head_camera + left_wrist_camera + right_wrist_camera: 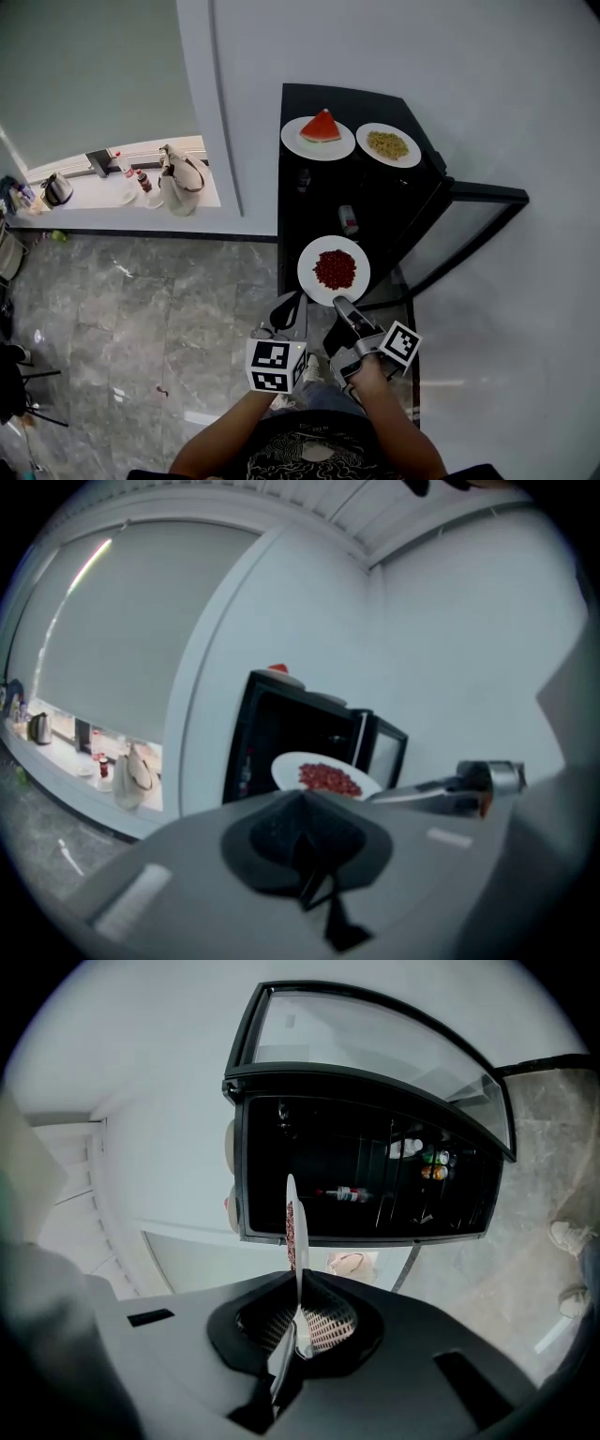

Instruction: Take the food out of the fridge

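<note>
A white plate of red food (334,270) hangs level in front of the open black fridge (314,202), and my right gripper (339,303) is shut on its near rim. In the right gripper view the plate (291,1218) shows edge-on between the pads of that gripper (298,1321). My left gripper (286,311) hovers just left of the plate, shut with nothing in it. From the left gripper (307,841) the plate (323,776) appears ahead. On the fridge top stand a plate with a watermelon slice (320,128) and a plate of yellow food (388,144).
The glass fridge door (469,234) stands swung open to the right. A small bottle (348,219) lies on a shelf inside. At the left, a window ledge (84,202) carries a kettle, a bag (181,183) and small bottles. Grey marble floor (141,309) lies below.
</note>
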A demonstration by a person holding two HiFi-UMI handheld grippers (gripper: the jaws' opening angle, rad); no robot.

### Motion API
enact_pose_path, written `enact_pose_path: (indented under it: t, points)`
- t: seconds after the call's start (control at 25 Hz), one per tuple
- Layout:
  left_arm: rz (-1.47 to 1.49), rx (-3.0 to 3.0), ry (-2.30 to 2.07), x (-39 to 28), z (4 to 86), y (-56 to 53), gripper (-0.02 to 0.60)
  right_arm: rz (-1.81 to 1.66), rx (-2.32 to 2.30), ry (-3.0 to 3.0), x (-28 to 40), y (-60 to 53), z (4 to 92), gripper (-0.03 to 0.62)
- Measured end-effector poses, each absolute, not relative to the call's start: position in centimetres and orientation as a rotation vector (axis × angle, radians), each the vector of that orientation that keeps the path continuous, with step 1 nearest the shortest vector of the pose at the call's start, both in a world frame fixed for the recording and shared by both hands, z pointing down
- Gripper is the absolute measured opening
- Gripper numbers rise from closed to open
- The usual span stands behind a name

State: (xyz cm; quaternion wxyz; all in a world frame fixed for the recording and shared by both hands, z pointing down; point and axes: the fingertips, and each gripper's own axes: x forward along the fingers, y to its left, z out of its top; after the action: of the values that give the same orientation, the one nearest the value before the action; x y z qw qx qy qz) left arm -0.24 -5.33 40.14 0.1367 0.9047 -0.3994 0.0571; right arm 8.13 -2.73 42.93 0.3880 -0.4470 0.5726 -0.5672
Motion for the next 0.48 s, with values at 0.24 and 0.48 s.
enact_pose_path:
  t: [0.24,0.48]
  points:
    - [0.16,2.643,-1.147,0.36,39.7,-5.54,0.0,-1.407,-1.133,1.445,8.91,-2.93,42.27,0.011]
    - [0.16,2.66,-1.12,0.78,39.5,-5.44,0.0,-1.404,-1.141,1.431,9.12,-2.82,42.43,0.011]
